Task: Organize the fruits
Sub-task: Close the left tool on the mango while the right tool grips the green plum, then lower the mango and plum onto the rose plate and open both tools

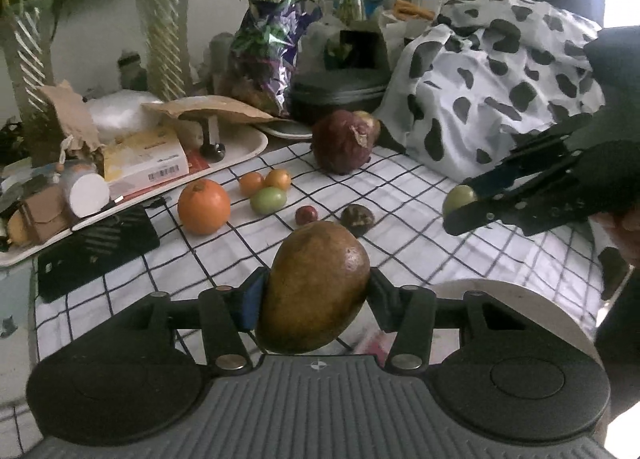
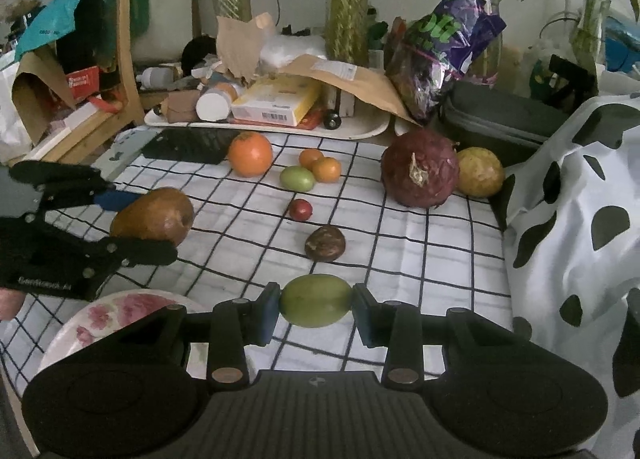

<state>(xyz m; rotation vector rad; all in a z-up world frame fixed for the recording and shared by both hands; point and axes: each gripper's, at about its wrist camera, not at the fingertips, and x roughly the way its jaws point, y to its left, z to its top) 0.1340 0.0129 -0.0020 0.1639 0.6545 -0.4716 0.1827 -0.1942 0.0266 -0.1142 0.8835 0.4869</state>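
My left gripper point(image 1: 316, 295) is shut on a large brown-green mango point(image 1: 314, 287), held above the checked cloth; it also shows in the right wrist view point(image 2: 154, 215). My right gripper point(image 2: 316, 305) is shut on a small green fruit point(image 2: 316, 301), also seen in the left wrist view point(image 1: 460, 197). On the cloth lie an orange point(image 2: 251, 154), two small oranges point(image 2: 320, 165), a green fruit point(image 2: 297, 178), a small red fruit point(image 2: 301, 209), a dark brown fruit point(image 2: 325, 244), a big maroon fruit point(image 2: 420, 173) and a yellow fruit point(image 2: 480, 172).
A flowered plate point(image 2: 108, 319) sits at the near left on the cloth, near right in the left wrist view point(image 1: 520, 299). A cluttered white tray point(image 2: 360, 131), a black keyboard point(image 2: 188, 145), plants and a cow-print cloth point(image 2: 580, 219) border the fruit area.
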